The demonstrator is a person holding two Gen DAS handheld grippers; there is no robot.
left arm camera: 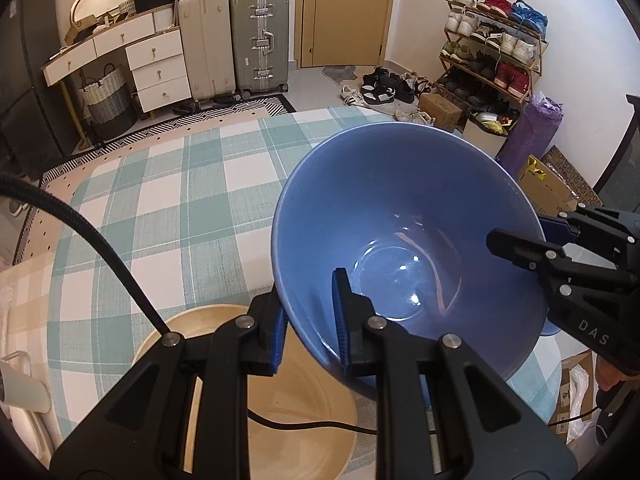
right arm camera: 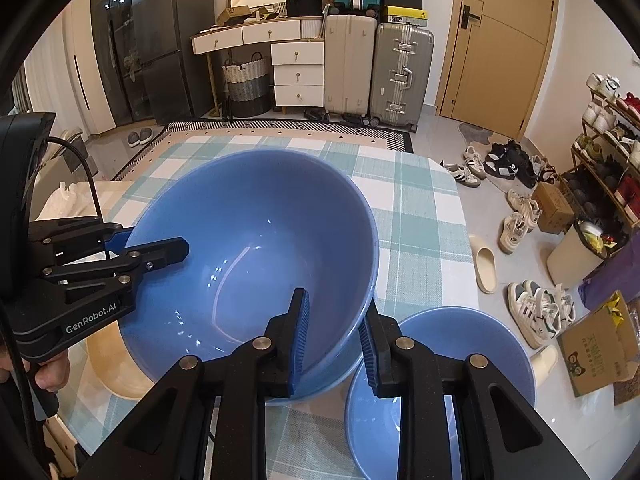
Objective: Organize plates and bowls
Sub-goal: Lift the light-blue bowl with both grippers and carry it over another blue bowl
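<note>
A large blue bowl (left arm camera: 400,208) (right arm camera: 248,240) hangs over the checked tablecloth (left arm camera: 160,200) (right arm camera: 416,220), held at two sides of its rim. My left gripper (left arm camera: 310,328) (right arm camera: 156,254) is shut on the rim's left side, one finger inside the bowl and one outside. My right gripper (right arm camera: 334,340) (left arm camera: 520,246) is shut on the opposite side in the same way. A cream plate (left arm camera: 224,364) (right arm camera: 116,364) lies on the table below the bowl's left part. A smaller blue bowl (right arm camera: 460,344) stands at the table's near right, partly behind my right gripper.
A black cable (left arm camera: 100,248) crosses the left wrist view. Beyond the table stand suitcases (left arm camera: 236,40), white drawers (left arm camera: 158,68) and a woven basket (right arm camera: 246,80). Shoes (right arm camera: 520,224), a shoe rack (left arm camera: 492,52) and cardboard boxes (right arm camera: 600,344) lie on the right.
</note>
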